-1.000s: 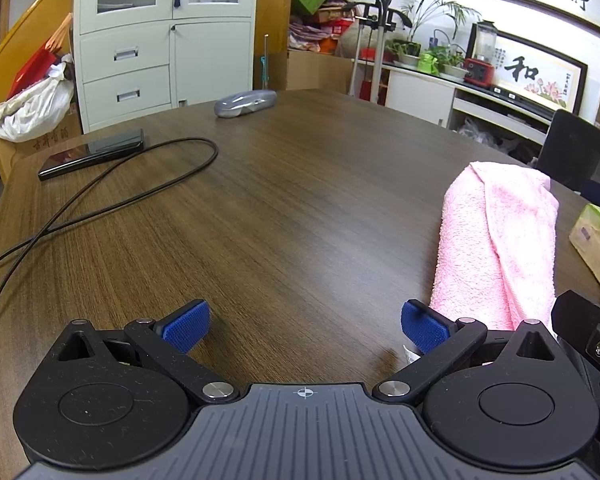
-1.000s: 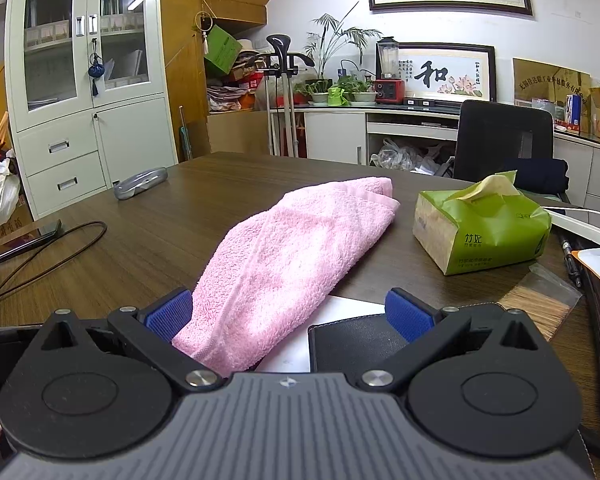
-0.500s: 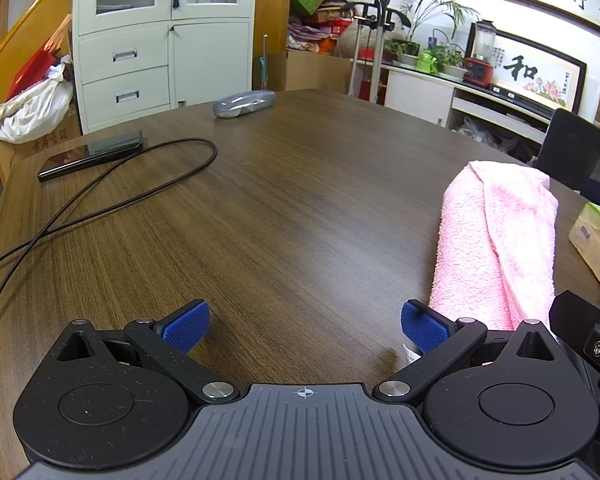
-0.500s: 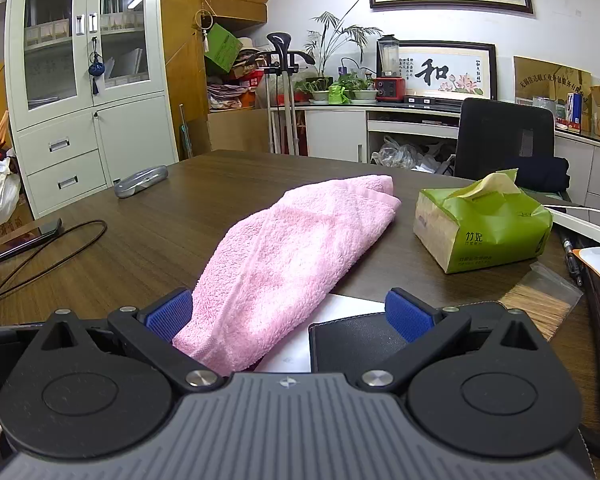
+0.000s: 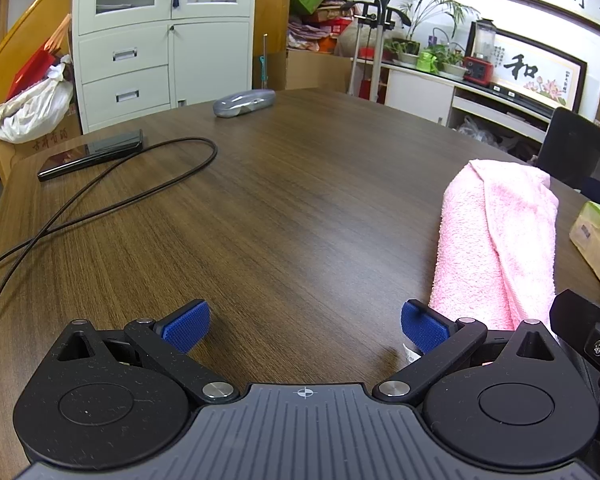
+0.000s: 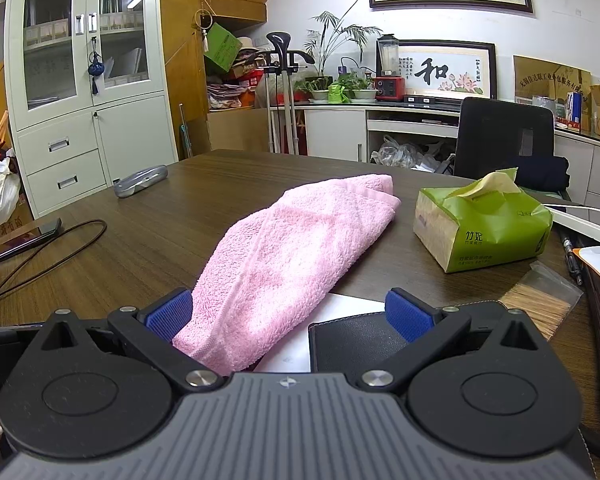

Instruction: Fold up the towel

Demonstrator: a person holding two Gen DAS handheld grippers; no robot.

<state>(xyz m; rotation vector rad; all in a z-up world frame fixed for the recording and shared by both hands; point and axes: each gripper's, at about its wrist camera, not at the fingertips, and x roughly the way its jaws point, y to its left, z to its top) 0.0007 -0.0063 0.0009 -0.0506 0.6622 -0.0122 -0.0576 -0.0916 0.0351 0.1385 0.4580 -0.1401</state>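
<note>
Towel (image 6: pixel 296 248) between spread right gripper (image 6: pixel 290 316) fingers; right of left gripper (image 5: pixel 305 326)

A dark wooden table (image 5: pixel 300 208) carries a rumpled pink towel (image 6: pixel 300 248) near its right edge, a green tissue pack (image 6: pixel 484 228) beside it, and a phone (image 5: pixel 92 154), a black cable (image 5: pixel 112 196) and a grey case (image 5: pixel 244 102) toward the far left.
</note>
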